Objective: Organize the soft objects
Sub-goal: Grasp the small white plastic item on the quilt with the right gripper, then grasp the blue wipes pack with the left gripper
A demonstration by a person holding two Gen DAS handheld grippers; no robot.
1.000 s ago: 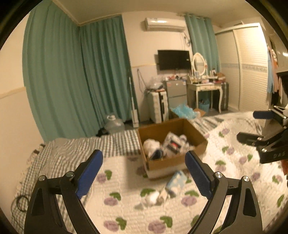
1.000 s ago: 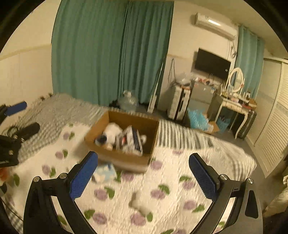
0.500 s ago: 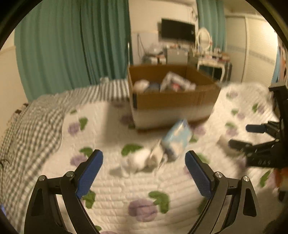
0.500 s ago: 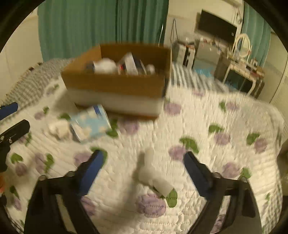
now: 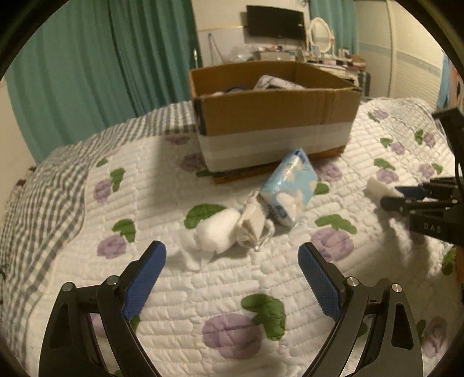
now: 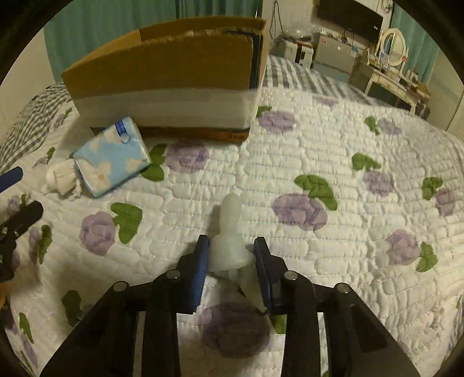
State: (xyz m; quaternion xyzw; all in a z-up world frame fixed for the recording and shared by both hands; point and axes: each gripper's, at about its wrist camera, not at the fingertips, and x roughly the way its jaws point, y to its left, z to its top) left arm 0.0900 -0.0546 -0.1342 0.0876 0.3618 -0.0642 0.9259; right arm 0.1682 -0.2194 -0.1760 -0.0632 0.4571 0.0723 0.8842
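A cardboard box (image 5: 275, 116) with soft items inside stands on the floral quilt (image 5: 203, 290); it also shows in the right wrist view (image 6: 174, 72). In front of it lie a blue tissue pack (image 5: 287, 185), a bundle of white cloth with strings (image 5: 255, 217) and a white cotton roll (image 5: 217, 229). My left gripper (image 5: 232, 278) is open and empty, just short of the cotton roll. My right gripper (image 6: 232, 255) is shut on a white silicone nipple-shaped piece (image 6: 229, 232) resting on the quilt. The tissue pack (image 6: 113, 162) lies to its left.
Teal curtains (image 5: 87, 72) hang behind the bed. A grey checked blanket (image 5: 43, 188) covers the bed's left side. A dressing table with mirror (image 6: 391, 72), a TV (image 5: 275, 20) and small cabinets stand by the far wall.
Both grippers have dropped low over the quilt and moved forward. The right gripper went from wide open to closed around the white silicone piece. The left gripper stays open.
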